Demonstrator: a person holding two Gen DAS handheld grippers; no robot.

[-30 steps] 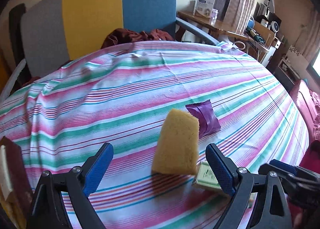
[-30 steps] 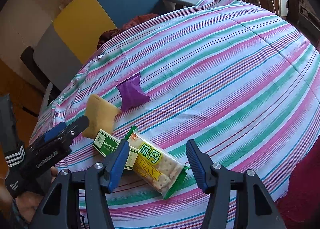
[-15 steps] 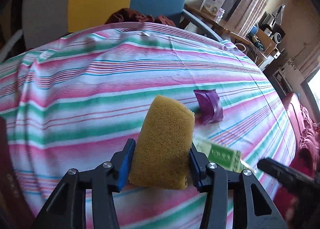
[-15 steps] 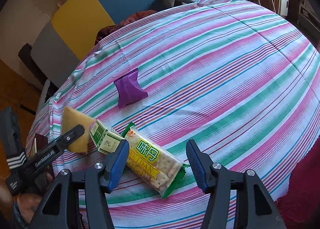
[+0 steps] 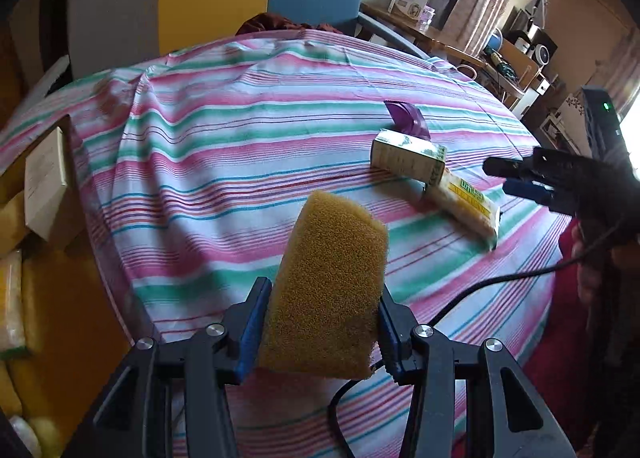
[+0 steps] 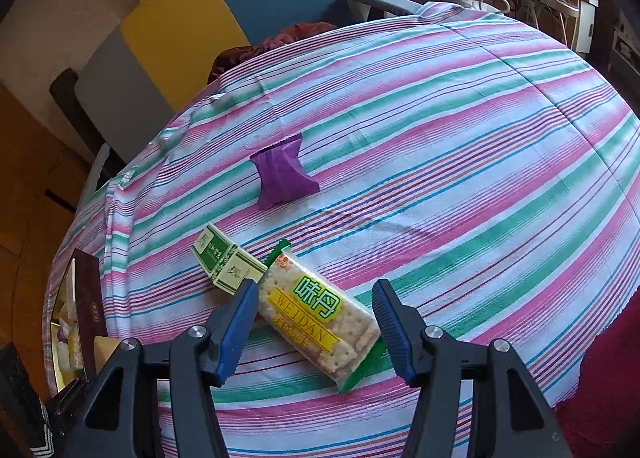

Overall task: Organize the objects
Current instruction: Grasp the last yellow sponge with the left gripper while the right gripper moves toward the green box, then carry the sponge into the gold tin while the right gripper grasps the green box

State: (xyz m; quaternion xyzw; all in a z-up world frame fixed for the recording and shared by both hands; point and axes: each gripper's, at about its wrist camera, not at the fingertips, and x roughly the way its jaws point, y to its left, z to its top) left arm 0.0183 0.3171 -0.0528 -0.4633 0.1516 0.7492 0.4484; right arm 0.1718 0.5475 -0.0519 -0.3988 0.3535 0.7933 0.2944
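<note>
**Op:** Holding the yellow sponge (image 5: 326, 290) in my left gripper (image 5: 320, 328). Both blue pads (image 5: 252, 324) press into its sides, and it stands up between them, lifted above the striped tablecloth (image 5: 224, 161).

**Eng:** Right side?

**Op:** My right gripper (image 6: 316, 324) is spread wide, nothing pinched. The cracker packet (image 6: 322, 316) lies flat on the cloth between and just ahead of its fingers. I can't tell whether either pad touches the wrapper.

**Eng:** What else is on the cloth?

**Op:** A green-and-white carton (image 6: 224, 260) lies on its side with one end against the far end of the cracker packet. A purple sachet (image 6: 284, 177) sits further out, apart from both. In the left view the same row reads as sachet (image 5: 408, 119), carton (image 5: 408, 157) and packet (image 5: 464, 205), with the right gripper (image 5: 516, 177) coming in from the right edge and a black cable (image 5: 460, 298) trailing across the cloth.

**Eng:** Anything at the left edge?

**Op:** An open box (image 5: 52, 217) sits off the table edge, with a white card (image 5: 44, 181) leaning inside and some yellow items lower down. They're too blurred to name. In the right view there's a dark brown flap (image 6: 88, 298) at that edge.

**Eng:** Background?

**Op:** A grey, yellow and blue chair back (image 6: 192, 29) stands behind the table.
</note>
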